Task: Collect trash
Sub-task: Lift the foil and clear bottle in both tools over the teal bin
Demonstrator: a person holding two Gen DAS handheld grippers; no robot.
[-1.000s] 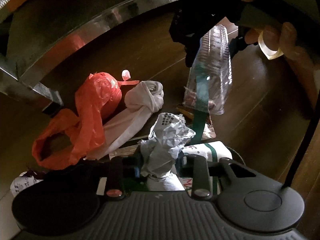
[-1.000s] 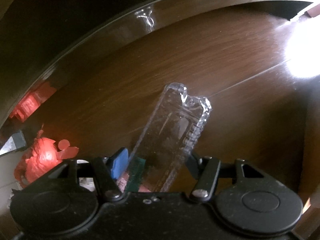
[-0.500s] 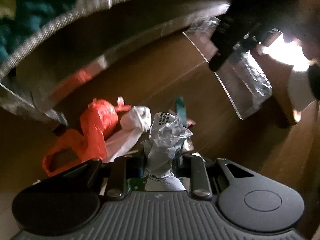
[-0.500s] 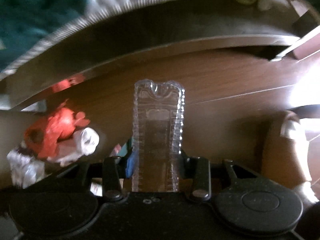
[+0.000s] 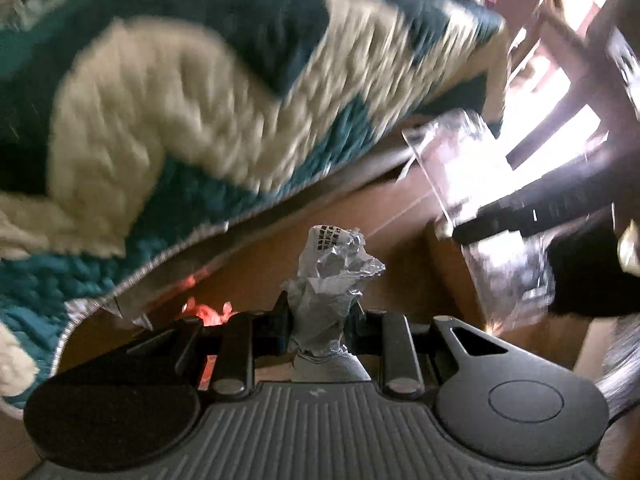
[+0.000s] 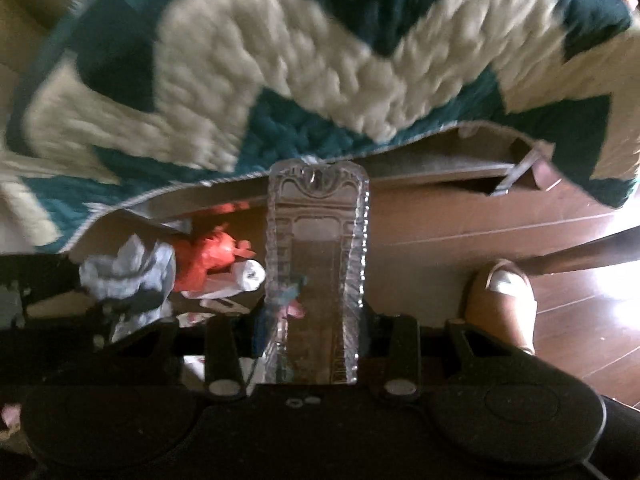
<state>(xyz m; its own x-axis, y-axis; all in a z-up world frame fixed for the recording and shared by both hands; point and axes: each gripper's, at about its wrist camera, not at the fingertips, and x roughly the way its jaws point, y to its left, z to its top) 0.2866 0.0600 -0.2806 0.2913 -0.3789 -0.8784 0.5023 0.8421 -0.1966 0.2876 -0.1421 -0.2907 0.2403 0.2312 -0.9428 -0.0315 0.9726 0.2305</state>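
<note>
Grippers (image 5: 320,316) (image 6: 316,336) hold crumpled paper (image 5: 332,280), clear tray (image 6: 318,264) — quilt edge (image 6: 248,178) near.

Place: a lived-in room of a home, seen low over the floor.
Floor (image 6: 460,232): dark brown wood planks, sunlit at the right.
Quilt (image 6: 280,60): thick, teal and cream in a zigzag pattern, hung over a furniture edge; bed or couch cannot be told.
Furniture legs (image 5: 560,132): dark wood, seen against bright light at the upper right of the left view.
Litter (image 6: 212,256): an orange plastic bag, white wraps and crumpled paper are heaped on the floor under the quilt's edge.
Shoe (image 6: 500,304): a tan shoe is seen on the planks.
</note>
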